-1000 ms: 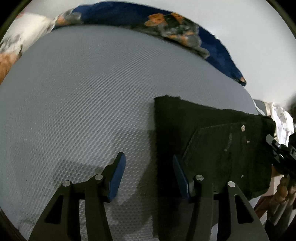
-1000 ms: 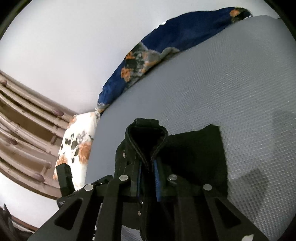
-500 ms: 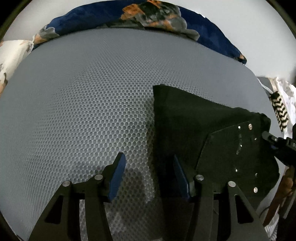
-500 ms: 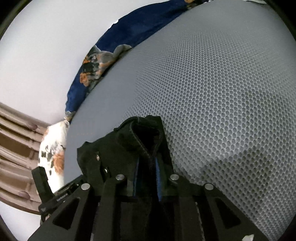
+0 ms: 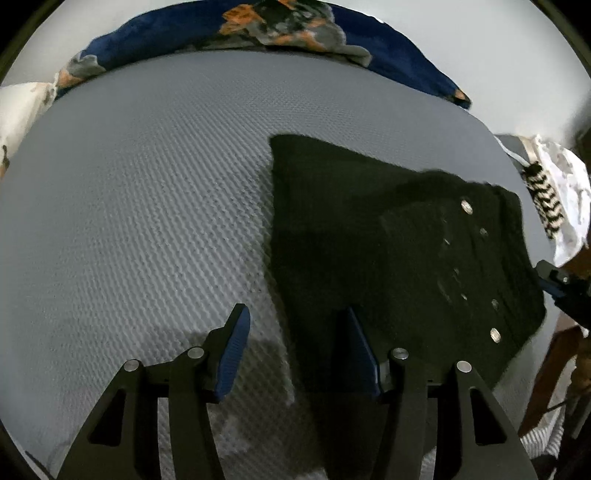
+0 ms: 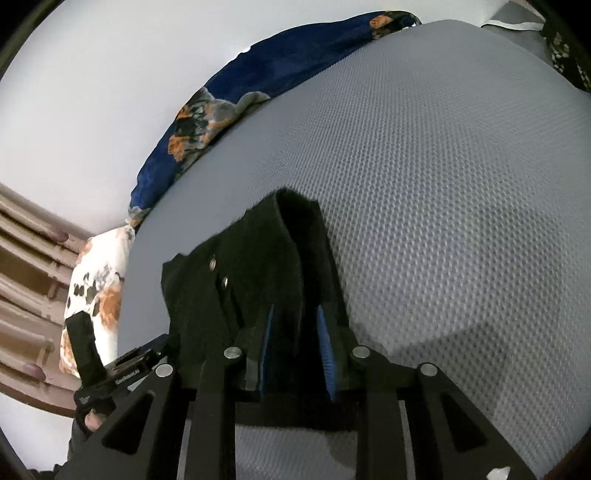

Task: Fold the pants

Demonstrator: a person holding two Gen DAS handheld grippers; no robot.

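Observation:
Black pants [image 5: 388,251] lie folded on the grey mesh bed surface [image 5: 147,203], with metal rivets showing near the waist at the right. My left gripper [image 5: 295,332] is open just above the bed, its right finger over the pants' near edge, holding nothing. In the right wrist view the pants [image 6: 258,266] lie bunched between the fingers of my right gripper [image 6: 295,332], whose jaws stand slightly parted around a fold of cloth. The right gripper's tip also shows in the left wrist view [image 5: 557,284] at the pants' right edge.
A blue floral blanket [image 5: 277,33] lies along the far edge of the bed, also seen in the right wrist view [image 6: 229,110]. A white floral pillow [image 6: 96,295] and wooden slats [image 6: 26,273] are at the left. White cloth [image 5: 565,192] lies at the right.
The right gripper's jaws have parted from their tight pinch on the pants, and the raised fold has dropped flatter onto the bed. The left gripper stays open, shifted slightly.

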